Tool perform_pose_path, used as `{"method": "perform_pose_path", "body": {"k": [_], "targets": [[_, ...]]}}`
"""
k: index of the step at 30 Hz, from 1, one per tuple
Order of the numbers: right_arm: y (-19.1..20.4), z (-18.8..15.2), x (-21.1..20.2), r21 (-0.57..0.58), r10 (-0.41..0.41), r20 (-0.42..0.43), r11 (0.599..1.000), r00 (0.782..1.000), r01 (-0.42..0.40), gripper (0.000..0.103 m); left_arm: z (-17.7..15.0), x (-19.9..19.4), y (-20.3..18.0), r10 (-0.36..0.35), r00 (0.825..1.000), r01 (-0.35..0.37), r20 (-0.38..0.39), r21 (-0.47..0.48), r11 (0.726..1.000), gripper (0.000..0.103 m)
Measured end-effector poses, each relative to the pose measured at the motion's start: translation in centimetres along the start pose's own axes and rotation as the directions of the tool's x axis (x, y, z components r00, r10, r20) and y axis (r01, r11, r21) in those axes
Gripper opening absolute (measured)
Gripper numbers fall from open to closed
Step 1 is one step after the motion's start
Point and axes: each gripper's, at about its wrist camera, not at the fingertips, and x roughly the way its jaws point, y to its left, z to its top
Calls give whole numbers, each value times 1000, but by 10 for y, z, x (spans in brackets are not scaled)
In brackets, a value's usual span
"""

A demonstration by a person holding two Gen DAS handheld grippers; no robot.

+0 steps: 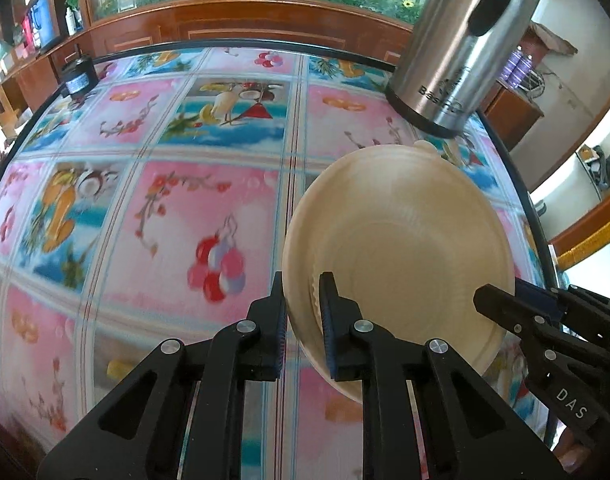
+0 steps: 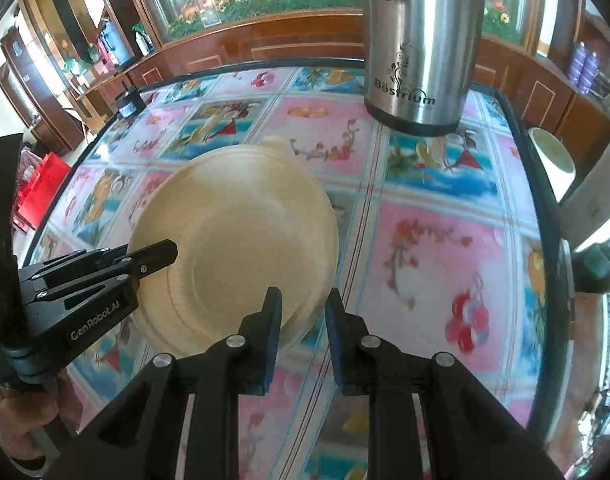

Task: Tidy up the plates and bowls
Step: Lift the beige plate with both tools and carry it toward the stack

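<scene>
A cream stack of a bowl and plate [image 1: 401,248] hangs tilted above the patterned table; it also shows in the right wrist view [image 2: 233,240]. My left gripper [image 1: 303,312] is shut on the stack's left rim, one finger outside and one inside. My right gripper [image 2: 303,320] has its jaws around the stack's right rim, with a gap showing between the right finger and the rim. The right gripper also shows at the stack's right edge in the left wrist view [image 1: 505,300]. The left gripper shows in the right wrist view [image 2: 153,258].
A tall steel thermos [image 1: 461,40] stands at the far right of the round table [image 1: 145,200], just behind the stack; it also shows in the right wrist view [image 2: 421,40]. A small dark jar [image 1: 79,74] sits at the far left edge. Wooden cabinets lie beyond.
</scene>
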Motion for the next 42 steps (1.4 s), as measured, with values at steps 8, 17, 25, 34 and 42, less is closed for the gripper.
{"method": "perform_pose_path", "body": {"k": [8, 17, 25, 34, 42], "targets": [[23, -30, -32, -12, -27, 29, 1000, 999, 27, 24, -34, -36, 9, -18, 999, 18, 28, 4, 1000, 15], [54, -66, -56, -38, -51, 50, 998, 997, 52, 24, -75, -64, 22, -25, 999, 24, 34, 8, 1000, 15], [73, -95, -72, -46, -52, 67, 997, 996, 55, 24, -105, -85, 33, -38, 998, 38, 47, 14, 999, 15], [92, -120, -79, -56, -54, 70, 997, 996, 58, 24, -133, -103, 45, -49, 997, 48, 60, 15, 999, 15], [108, -138, -90, -74, -40, 67, 996, 997, 45, 24, -161, -119, 54, -47, 997, 45, 67, 23, 999, 16]]}}
